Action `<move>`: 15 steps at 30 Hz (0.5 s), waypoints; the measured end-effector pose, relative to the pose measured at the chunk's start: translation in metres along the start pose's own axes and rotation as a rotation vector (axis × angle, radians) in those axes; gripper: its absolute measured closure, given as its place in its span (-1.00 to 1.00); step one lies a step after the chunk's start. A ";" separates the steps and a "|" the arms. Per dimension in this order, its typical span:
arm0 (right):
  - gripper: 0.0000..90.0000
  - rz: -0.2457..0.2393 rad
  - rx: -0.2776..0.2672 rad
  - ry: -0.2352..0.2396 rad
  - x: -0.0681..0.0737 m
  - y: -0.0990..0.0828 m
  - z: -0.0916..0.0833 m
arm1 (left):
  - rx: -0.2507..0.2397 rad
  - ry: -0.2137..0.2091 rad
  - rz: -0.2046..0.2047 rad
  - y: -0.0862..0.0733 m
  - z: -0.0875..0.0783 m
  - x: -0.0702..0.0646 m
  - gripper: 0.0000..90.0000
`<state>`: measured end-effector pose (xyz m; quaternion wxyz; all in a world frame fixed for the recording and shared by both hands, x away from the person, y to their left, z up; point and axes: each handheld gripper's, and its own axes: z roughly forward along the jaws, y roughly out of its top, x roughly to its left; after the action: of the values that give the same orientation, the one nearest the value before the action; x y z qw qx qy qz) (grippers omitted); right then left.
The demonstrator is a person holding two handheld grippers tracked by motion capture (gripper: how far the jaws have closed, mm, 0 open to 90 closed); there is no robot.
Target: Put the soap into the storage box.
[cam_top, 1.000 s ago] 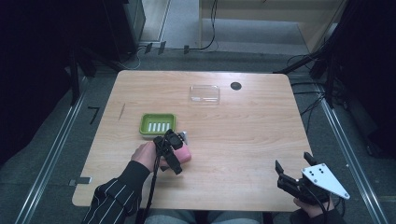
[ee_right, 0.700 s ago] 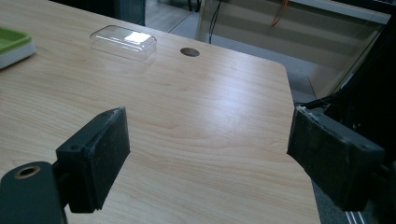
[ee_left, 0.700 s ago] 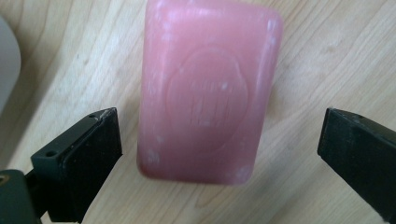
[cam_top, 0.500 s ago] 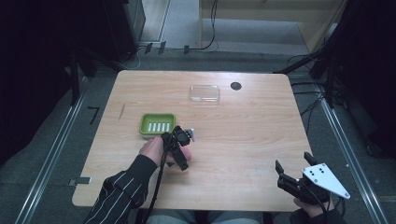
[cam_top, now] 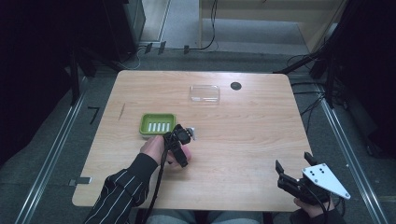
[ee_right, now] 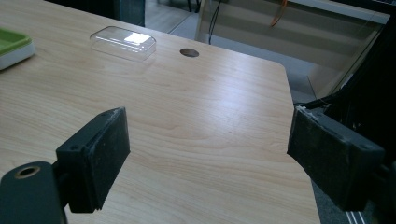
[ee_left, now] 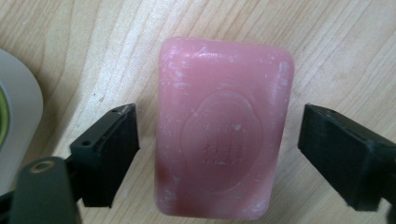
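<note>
We see the pink soap bar (ee_left: 224,140) flat on the wooden table (cam_top: 243,135), just beside the green soap dish (cam_top: 157,125), left gripper (ee_left: 217,140) over it, jaws just closing yet seemingly short of touching, right gripper (ee_right: 210,158) wide apart over bare wood.

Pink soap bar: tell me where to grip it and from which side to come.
Grip the pink soap bar across its two long edges, near the middle, coming straight down from above. It lies flat on the table, stamped face up. The left gripper already straddles those edges, its jaws just closing, gaps remaining on both sides.
</note>
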<state>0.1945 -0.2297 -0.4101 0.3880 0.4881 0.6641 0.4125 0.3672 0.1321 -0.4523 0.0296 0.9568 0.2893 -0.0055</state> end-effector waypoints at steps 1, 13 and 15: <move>-0.70 0.000 0.000 0.000 0.000 0.000 0.000 | 0.002 0.004 0.000 0.000 0.000 0.000 -0.68; -0.69 -0.001 -0.002 0.001 0.000 0.000 0.000 | 0.007 0.026 0.014 0.000 0.001 -0.002 -0.43; -0.69 -0.002 -0.001 0.001 0.000 0.000 0.000 | 0.007 0.033 0.014 0.000 0.001 -0.002 -0.38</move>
<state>0.1945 -0.2301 -0.4100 0.3883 0.4872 0.6644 0.4128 0.3654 0.1306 -0.4533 0.0215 0.9589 0.2829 0.0098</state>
